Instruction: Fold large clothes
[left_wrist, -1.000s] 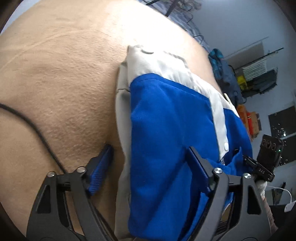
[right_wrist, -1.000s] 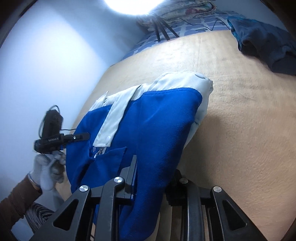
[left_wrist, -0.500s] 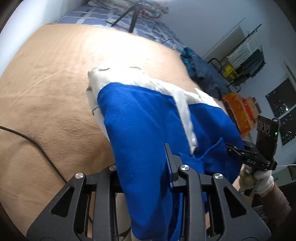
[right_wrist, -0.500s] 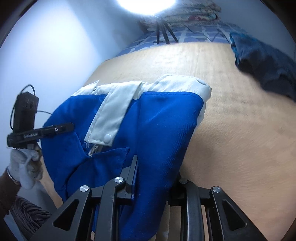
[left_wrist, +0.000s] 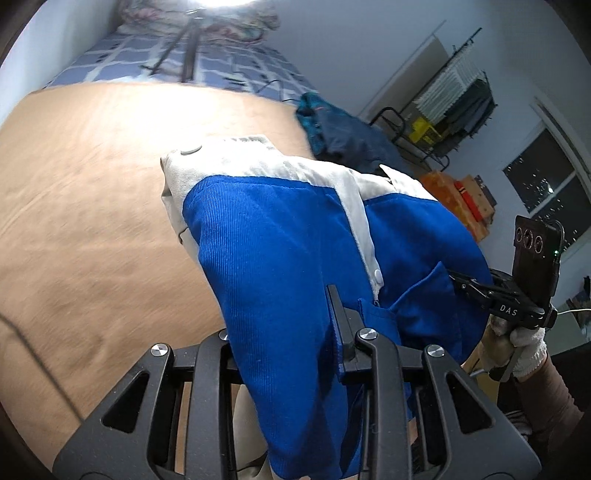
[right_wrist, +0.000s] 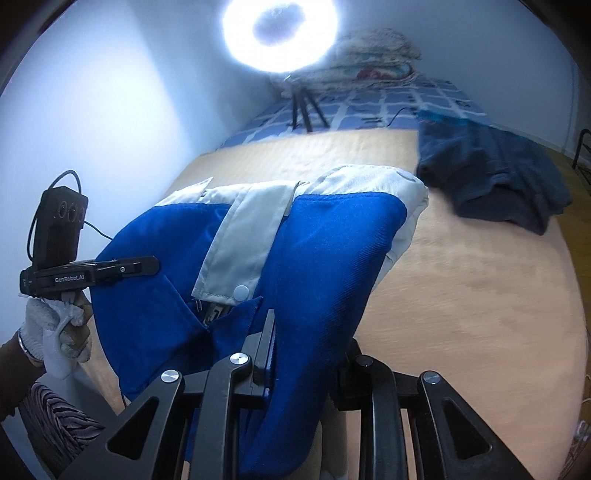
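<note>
A tan blanket (left_wrist: 92, 221) covers the near part of a bed; a blue checked sheet (right_wrist: 369, 107), a ring light (right_wrist: 280, 33) on a tripod and a dark blue garment (right_wrist: 491, 177) lie farther off. The blue-and-white jacket (left_wrist: 280, 251) hangs raised over the blanket, its far white hem nearest the surface. The left gripper (left_wrist: 291, 332) and right gripper (right_wrist: 306, 347) each clamp blue cloth; 1 finger of each is hidden behind fabric. Blanket texture is motion-blurred.
</note>
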